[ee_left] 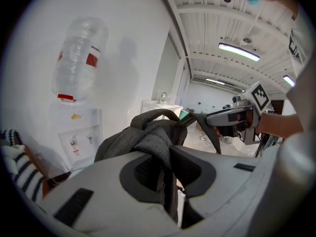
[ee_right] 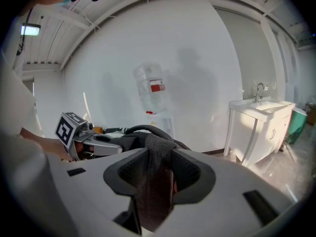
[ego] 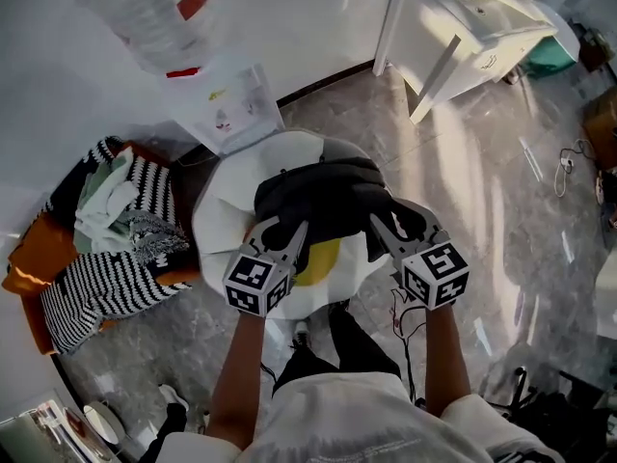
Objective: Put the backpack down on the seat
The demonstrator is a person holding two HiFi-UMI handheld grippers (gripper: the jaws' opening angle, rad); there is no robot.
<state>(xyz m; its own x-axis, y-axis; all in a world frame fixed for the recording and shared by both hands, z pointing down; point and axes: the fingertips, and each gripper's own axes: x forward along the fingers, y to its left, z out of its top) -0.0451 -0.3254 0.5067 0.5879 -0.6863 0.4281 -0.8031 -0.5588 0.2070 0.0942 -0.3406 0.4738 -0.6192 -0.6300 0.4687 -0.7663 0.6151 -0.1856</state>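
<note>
A dark grey backpack (ego: 323, 199) hangs over a white round seat (ego: 224, 222) that has a yellow patch in its middle. I cannot tell whether it touches the seat. My left gripper (ego: 281, 231) is shut on a fold of the backpack's fabric at its near left side. My right gripper (ego: 393, 224) is shut on its near right side. In the left gripper view, grey fabric (ee_left: 150, 137) runs down between the jaws, and the right gripper (ee_left: 231, 117) shows beyond it. In the right gripper view a strip of the backpack (ee_right: 156, 177) is pinched between the jaws.
A water dispenser (ego: 229, 106) with an upturned bottle (ego: 154, 13) stands against the wall behind the seat. To the left, a chair holds striped clothes (ego: 106, 258). A white sink cabinet (ego: 472, 22) is at the back right. Cables (ego: 569, 167) lie on the marble floor.
</note>
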